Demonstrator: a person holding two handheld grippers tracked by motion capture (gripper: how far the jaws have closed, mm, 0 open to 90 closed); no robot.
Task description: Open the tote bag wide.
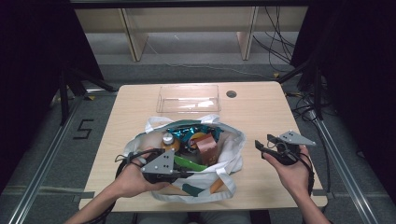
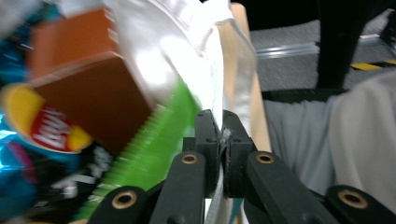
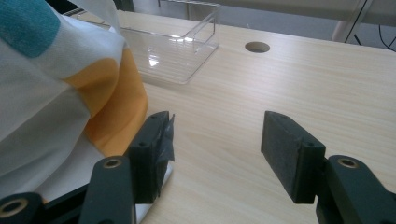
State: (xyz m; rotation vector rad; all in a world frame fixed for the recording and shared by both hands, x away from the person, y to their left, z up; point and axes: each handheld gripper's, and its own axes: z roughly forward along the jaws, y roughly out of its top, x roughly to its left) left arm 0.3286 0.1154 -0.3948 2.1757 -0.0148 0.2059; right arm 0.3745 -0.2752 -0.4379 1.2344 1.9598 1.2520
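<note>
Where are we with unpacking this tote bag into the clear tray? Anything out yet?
Nothing looks unpacked yet: the clear tray holds nothing, and the tote bag is full, with a bottle, a brown box and a green packet inside. In hand: the left gripper is shut on the bag's white rim. The right gripper is open beside the bag. Every item seemingly remains to be moved.
</note>
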